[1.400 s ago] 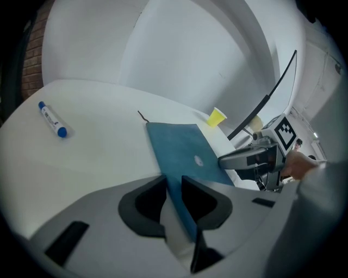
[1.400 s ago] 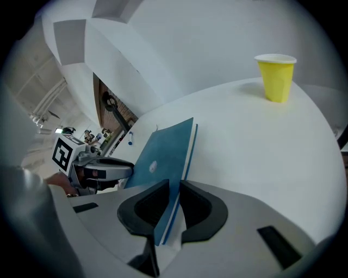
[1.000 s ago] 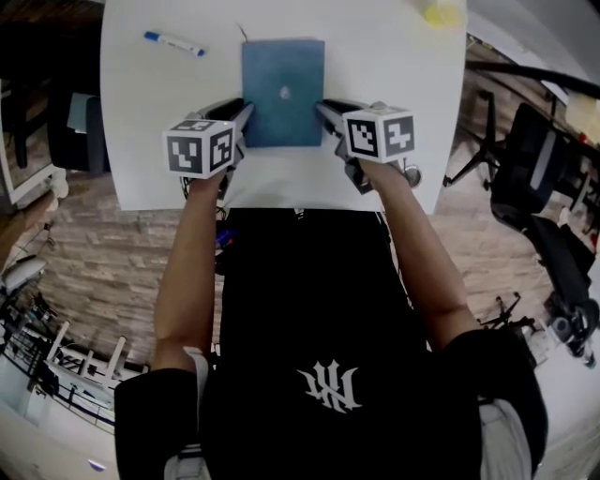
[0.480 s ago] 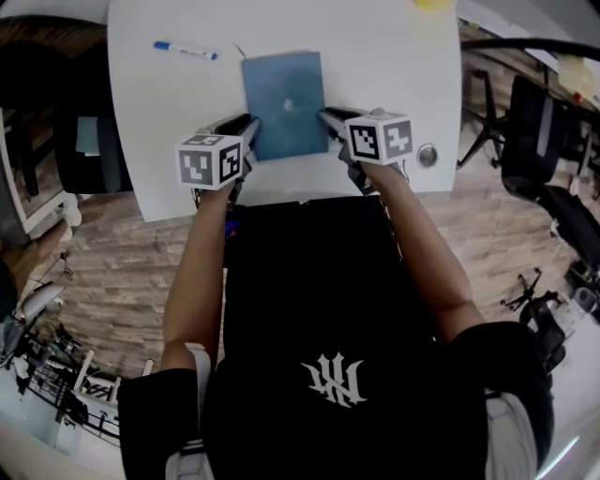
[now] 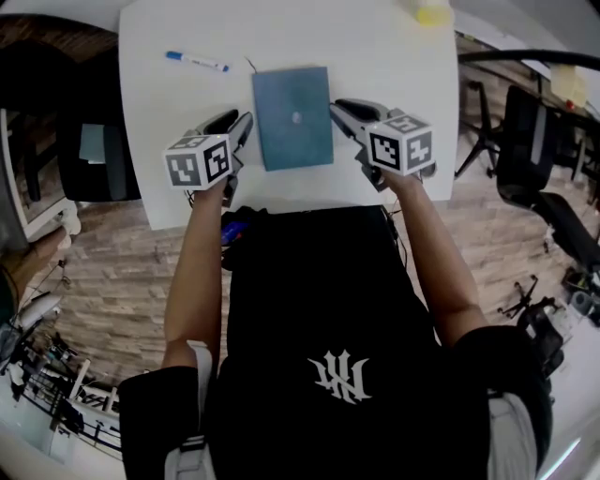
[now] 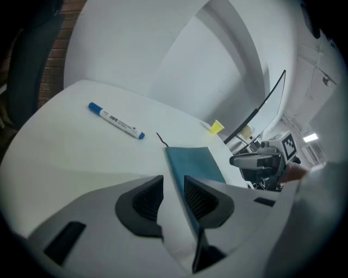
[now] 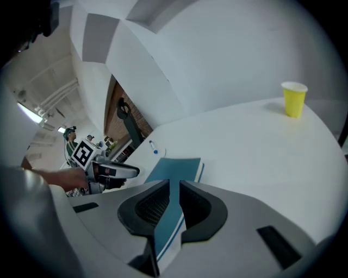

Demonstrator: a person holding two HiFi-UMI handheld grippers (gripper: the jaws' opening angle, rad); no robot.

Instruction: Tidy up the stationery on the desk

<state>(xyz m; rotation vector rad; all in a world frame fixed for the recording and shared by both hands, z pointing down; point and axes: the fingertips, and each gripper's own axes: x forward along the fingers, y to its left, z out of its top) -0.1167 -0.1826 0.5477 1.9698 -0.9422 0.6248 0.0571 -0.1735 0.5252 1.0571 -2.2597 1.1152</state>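
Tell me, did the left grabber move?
Yes. The left gripper backed off leftward from the blue notebook, whose edge it touched before; its jaws have just been opening, gripping nothing.

A yellow cup (image 5: 433, 12) stands upright far off to the right, black office chairs (image 5: 539, 141) sit on the wood-plank floor (image 5: 103, 272) at the right side, and another dark chair (image 5: 89, 155) stands over on the left.

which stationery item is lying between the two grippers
The teal notebook. The only other stationery, the blue-capped marker, lies apart from it, farther back and to the left.
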